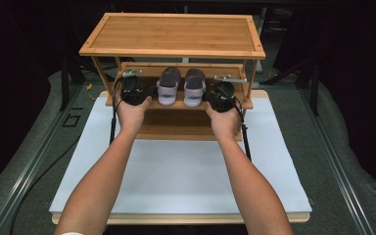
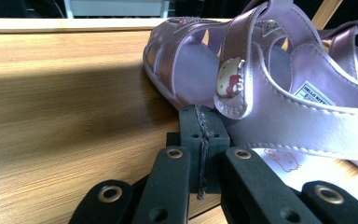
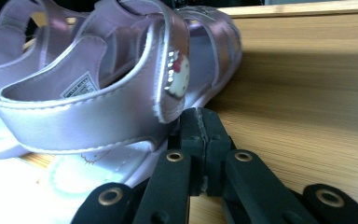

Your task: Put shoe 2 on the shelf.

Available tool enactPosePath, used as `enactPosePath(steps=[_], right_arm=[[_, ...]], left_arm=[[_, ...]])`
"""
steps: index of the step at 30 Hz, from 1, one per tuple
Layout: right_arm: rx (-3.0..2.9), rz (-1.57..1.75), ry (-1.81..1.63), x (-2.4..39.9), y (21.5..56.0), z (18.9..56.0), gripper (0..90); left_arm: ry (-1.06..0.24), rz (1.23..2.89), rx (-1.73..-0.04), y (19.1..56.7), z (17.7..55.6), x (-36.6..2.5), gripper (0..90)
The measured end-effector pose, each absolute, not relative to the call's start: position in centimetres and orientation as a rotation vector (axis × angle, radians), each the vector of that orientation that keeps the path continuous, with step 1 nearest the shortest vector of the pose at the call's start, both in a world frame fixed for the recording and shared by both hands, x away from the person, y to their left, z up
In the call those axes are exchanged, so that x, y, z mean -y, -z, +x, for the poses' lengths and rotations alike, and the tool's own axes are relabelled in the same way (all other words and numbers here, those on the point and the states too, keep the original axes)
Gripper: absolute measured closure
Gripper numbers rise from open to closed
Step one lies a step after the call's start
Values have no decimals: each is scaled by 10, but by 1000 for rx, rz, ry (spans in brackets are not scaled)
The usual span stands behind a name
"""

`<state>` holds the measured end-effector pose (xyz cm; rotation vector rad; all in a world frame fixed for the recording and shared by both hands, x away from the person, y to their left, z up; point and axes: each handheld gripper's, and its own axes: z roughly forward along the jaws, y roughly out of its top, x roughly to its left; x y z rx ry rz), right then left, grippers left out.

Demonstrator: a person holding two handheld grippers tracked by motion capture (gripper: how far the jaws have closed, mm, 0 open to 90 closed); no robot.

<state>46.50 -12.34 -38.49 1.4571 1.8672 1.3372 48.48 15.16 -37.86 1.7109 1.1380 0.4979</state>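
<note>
sandals point(image 1: 181, 87): lilac, shiny | rack point(image 1: 174, 34): honey wood | mat point(image 1: 176, 171): white

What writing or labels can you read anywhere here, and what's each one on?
"HELLO KITTY": top line of the white label inside the heel strap of the left sandal; the lines under it are too small to read.
White label inside the right sandal: print too blurred to read.
Round cat-face badge on the left sandal's strap: a picture, no words.
Faint pink print on the insole: not readable.
</note>
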Motion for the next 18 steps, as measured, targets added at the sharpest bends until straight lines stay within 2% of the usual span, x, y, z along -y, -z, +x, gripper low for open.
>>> enactPosePath(steps=[18], right_arm=[[-1868, 1441, -1277, 109, 385, 471, 900]], left_arm=[[-492, 1730, -1148, 379, 492, -139, 900]])
